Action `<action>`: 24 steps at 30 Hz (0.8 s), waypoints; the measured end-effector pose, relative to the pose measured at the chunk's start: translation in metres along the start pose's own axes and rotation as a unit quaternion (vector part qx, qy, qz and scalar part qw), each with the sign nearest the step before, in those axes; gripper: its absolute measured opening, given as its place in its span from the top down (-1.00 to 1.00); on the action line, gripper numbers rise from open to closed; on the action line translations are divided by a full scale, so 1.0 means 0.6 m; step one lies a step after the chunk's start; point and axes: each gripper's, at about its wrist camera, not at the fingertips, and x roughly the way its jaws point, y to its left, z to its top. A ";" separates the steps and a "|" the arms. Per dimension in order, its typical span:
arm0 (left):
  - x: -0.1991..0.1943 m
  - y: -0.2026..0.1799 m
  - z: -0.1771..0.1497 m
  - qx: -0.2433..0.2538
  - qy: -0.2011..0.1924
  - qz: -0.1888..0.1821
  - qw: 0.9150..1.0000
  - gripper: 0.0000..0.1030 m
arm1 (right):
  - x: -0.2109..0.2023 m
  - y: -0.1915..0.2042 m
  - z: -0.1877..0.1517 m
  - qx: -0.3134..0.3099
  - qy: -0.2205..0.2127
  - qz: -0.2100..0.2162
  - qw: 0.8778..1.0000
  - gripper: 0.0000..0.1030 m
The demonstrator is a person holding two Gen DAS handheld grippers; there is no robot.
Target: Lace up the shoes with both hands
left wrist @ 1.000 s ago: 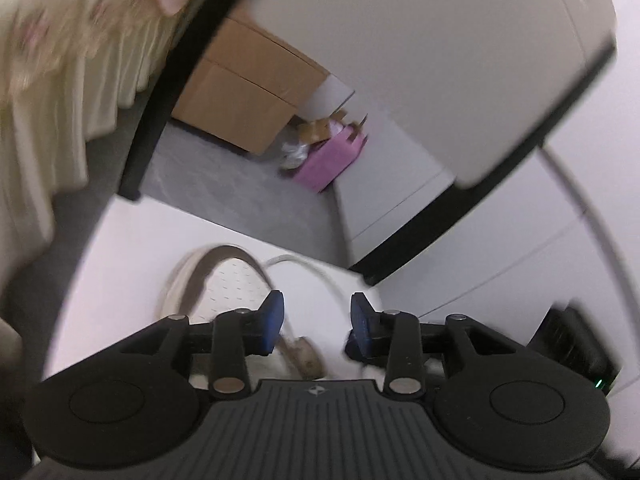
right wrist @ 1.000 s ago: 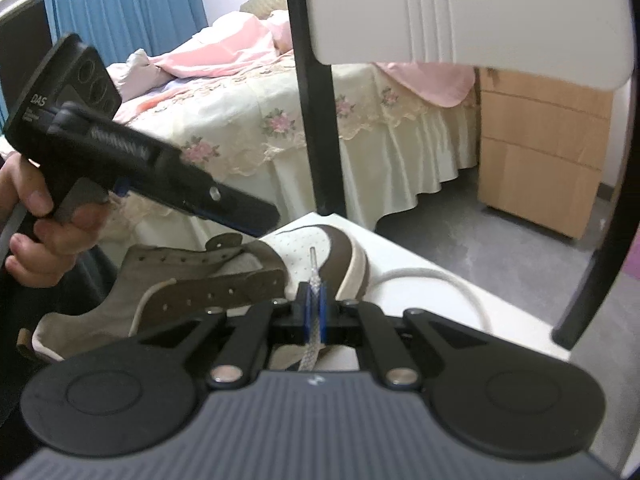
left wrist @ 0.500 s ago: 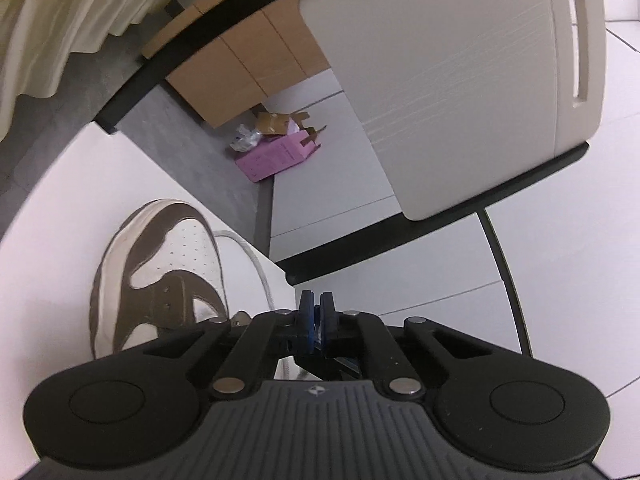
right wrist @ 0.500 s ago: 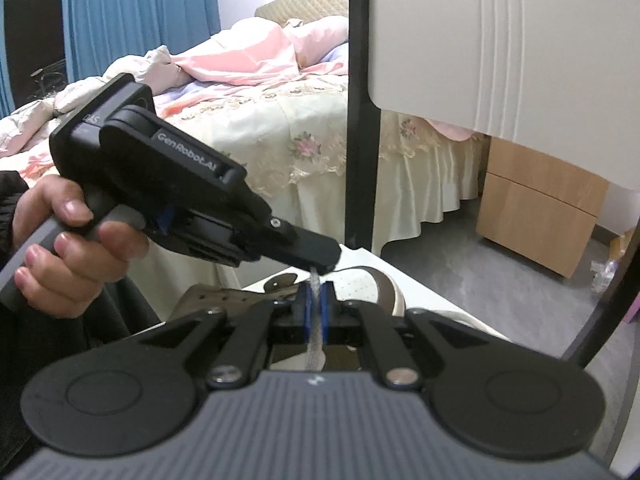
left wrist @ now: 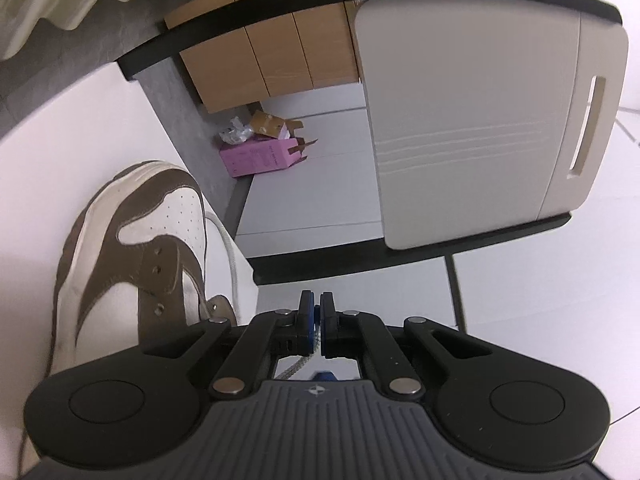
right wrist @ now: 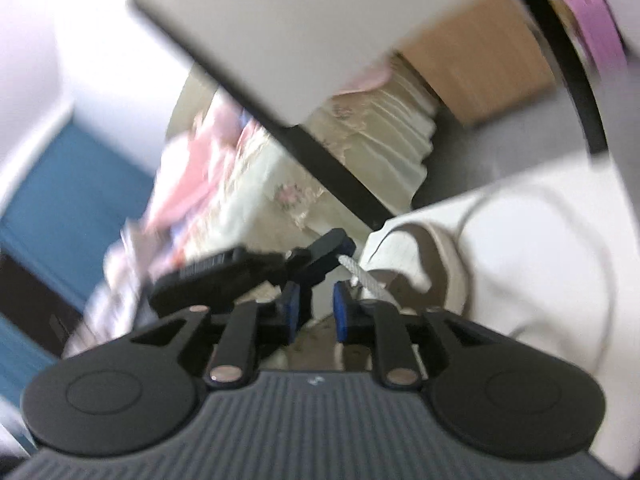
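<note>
Left gripper (left wrist: 316,322) is pinching the shoelace (left wrist: 297,366) tip, right gripper (right wrist: 314,312) has just been opening, nothing between its pads. Brown-and-white sneaker (left wrist: 132,248) sits near-left on the white table (left wrist: 60,152); visible eyelets look empty, so I'd say most lacing is left.

shoe (left wrist: 132,240): matt brown suede on smooth white perforated leather
lace (left wrist: 298,364): woven white cord
surface (left wrist: 60,152): smooth white
cabinet (left wrist: 272,52): pale wood

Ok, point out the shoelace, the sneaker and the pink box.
shoelace (left wrist: 294,366): left wrist view, braided stretch below the shut tongs.
sneaker (left wrist: 176,216): left wrist view, perforated white toe panel.
pink box (left wrist: 258,158): left wrist view, its side face.
</note>
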 end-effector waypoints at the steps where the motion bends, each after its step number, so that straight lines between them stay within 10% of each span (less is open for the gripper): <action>1: 0.000 0.002 -0.002 -0.006 -0.003 -0.005 1.000 0.95 | 0.000 -0.010 -0.003 0.038 -0.008 0.011 0.999 0.54; 8: 0.000 0.020 -0.002 -0.048 -0.004 -0.038 0.998 0.95 | 0.010 -0.066 -0.038 0.257 -0.065 0.071 0.962 0.46; 24: 0.004 0.055 0.008 -0.106 0.007 -0.050 0.993 0.94 | 0.030 -0.082 -0.047 0.296 -0.119 0.076 0.945 0.88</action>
